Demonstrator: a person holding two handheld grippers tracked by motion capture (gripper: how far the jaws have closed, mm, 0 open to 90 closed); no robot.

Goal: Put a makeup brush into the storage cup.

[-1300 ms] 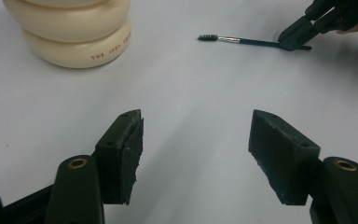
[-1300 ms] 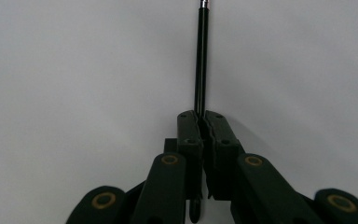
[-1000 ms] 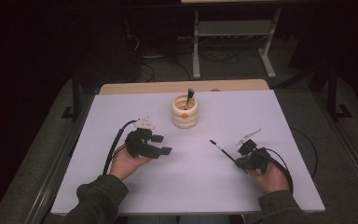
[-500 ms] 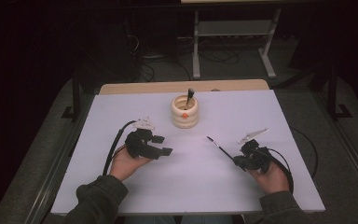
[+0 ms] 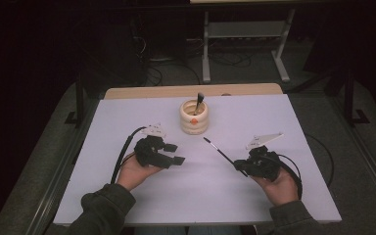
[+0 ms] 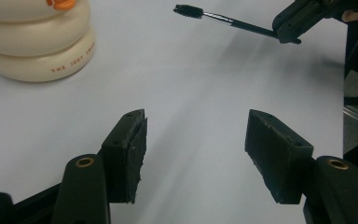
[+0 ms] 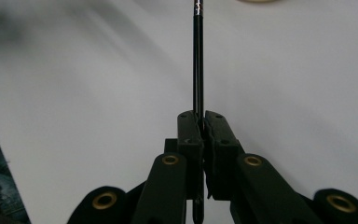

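Right gripper [image 5: 241, 167], clenched on a thin black brush [image 5: 219, 150], holds it low over the white table [image 5: 127, 112], tip toward the cream holder [image 5: 194, 117] at 11 o'clock. To seat it well, raise the tip above the rim, then lower steeply. Left gripper [image 5: 172, 153] rests released. Left gripper view resolves the bristled tip [image 6: 188, 10]; right gripper view shows the shaft [image 7: 198, 60] pinched centrally.

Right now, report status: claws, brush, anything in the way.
Left claw open, empty. Right claw shut on thin black brush, tip aimed at the cream holder. Another brush stands in the holder. Path clear.
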